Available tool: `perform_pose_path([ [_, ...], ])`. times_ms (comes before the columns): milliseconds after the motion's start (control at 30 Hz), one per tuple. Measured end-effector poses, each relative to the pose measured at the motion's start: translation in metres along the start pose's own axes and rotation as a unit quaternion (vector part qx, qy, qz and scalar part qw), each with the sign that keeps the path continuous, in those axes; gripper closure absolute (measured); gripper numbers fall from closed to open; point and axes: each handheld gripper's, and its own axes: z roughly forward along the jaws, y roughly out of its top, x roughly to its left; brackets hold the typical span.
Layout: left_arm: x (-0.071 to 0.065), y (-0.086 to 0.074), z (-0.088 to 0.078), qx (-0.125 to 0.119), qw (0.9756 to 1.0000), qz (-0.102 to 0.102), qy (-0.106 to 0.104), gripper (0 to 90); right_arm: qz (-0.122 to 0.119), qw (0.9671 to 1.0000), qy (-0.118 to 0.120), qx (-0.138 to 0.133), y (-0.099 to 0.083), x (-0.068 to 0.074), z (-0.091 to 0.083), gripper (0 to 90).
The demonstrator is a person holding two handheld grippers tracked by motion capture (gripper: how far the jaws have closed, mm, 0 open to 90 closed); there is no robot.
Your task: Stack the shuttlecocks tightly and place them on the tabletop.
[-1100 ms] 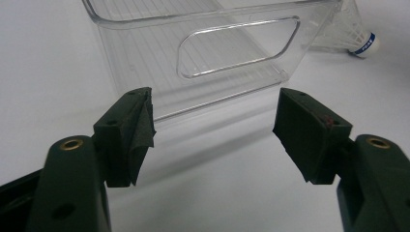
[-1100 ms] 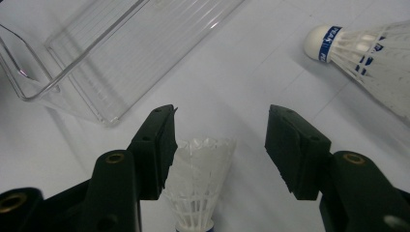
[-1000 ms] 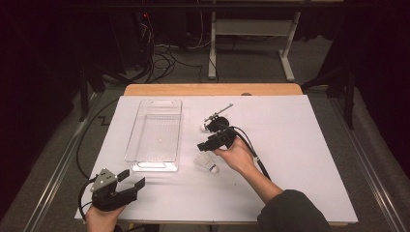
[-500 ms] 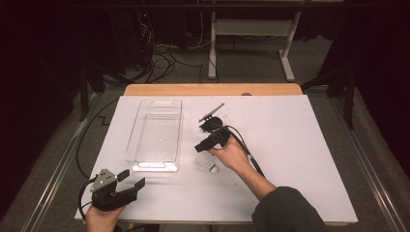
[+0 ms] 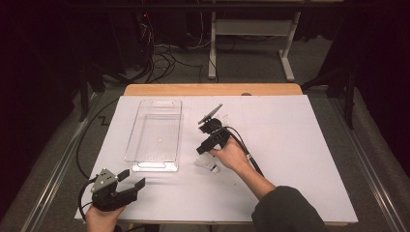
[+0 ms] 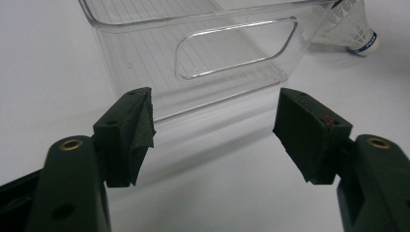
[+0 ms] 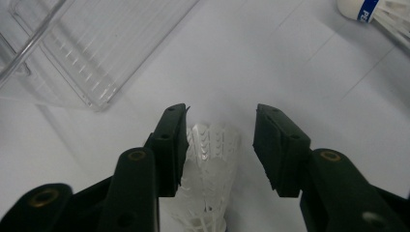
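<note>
Shuttlecock [image 7: 210, 164] white, feathered skirt, between tool pads [image 7: 175, 145]

Bright table, dark room around it.

Light falls from above onto the white table [image 5: 290, 145], while the floor and background sink into near black. The high view is soft and grainy, so small things blur. In the left gripper view the clear bin [image 6: 203, 53] carries pale glare along its rim and casts a faint shadow. Both gripper views seem slightly stretched at the edges, and the near black jaws are out of focus.
</note>
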Motion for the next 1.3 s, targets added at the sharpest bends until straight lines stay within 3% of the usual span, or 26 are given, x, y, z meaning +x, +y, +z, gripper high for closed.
perform_pose_path([
  [467,0.000,0.000,0.000,0.000,1.0000,0.000,-0.001,31.4,-0.015,0.9996,-0.015,0.017,-0.003,0.003,-0.004,88.2],
  [667,0.000,0.000,0.000,0.001,1.0000,0.001,-0.001,31.4,-0.026,0.9995,-0.020,0.005,-0.004,0.001,-0.009,89.4],
  [933,0.000,0.000,0.000,0.001,1.0000,0.001,-0.001,31.4,-0.025,0.9984,-0.036,-0.036,-0.005,-0.005,-0.021,89.3],
  [1033,0.000,0.000,0.000,0.001,1.0000,0.000,-0.001,31.4,-0.034,0.9971,-0.049,-0.047,-0.006,-0.006,-0.022,89.3],
  [1300,0.000,0.000,0.000,0.000,1.0000,0.000,-0.001,31.4,-0.030,0.9957,-0.065,-0.060,-0.006,-0.013,-0.021,89.3],
])
